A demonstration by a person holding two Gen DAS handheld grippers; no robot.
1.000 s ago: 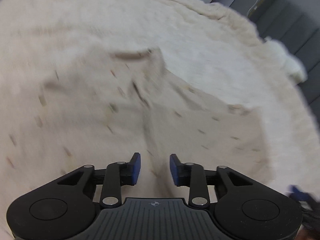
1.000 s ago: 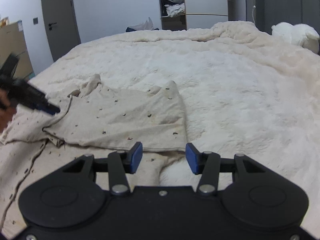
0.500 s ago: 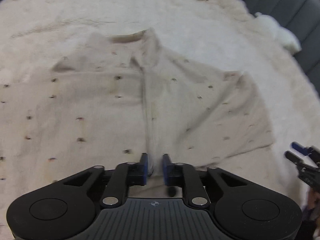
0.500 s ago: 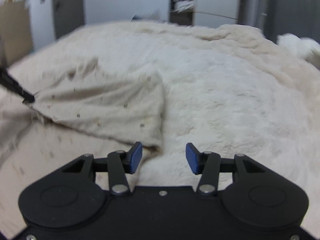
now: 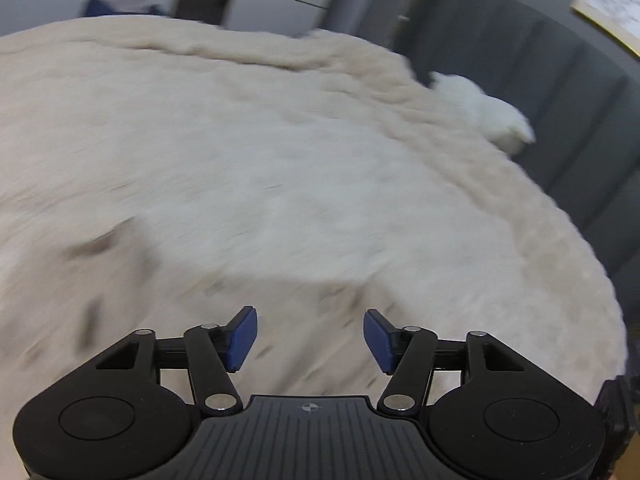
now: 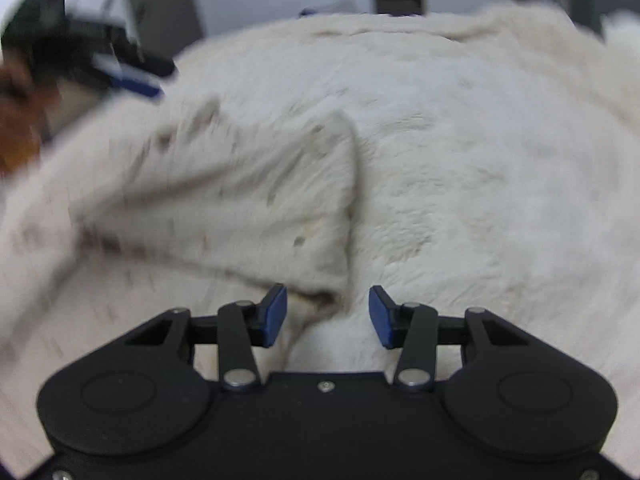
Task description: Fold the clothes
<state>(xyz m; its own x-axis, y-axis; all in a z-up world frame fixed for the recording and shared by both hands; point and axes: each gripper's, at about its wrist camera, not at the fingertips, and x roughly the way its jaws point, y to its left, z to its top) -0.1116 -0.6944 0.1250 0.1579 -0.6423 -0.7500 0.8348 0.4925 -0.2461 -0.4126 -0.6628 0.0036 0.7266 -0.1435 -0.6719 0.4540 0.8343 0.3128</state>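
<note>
**Speckled top part-folded on the bed, both grippers empty**

Garment first: a beige top with small dark flecks (image 6: 248,200) lies on the fluffy cream blanket (image 6: 480,168), spread to my left. One flap is doubled back over the body, its folded edge running down toward my right gripper (image 6: 328,312). That edge sits there, I judge, because a side has been turned in toward the middle.

Right gripper: jaws wide apart, nothing between the pads, low over the folded corner. I read that as lined up to pinch the corner or press the crease; can't tell which.

Left gripper (image 5: 310,338): jaws also wide, holding nothing. In the right wrist view it sits raised at the far left above the cloth (image 6: 128,76), with a hand (image 6: 20,120) behind it. Its own view is badly blurred, with speckled fabric (image 5: 120,300) just below the fingers.

White plush thing (image 5: 492,112) by the grey headboard (image 5: 560,100), well apart from the top.
</note>
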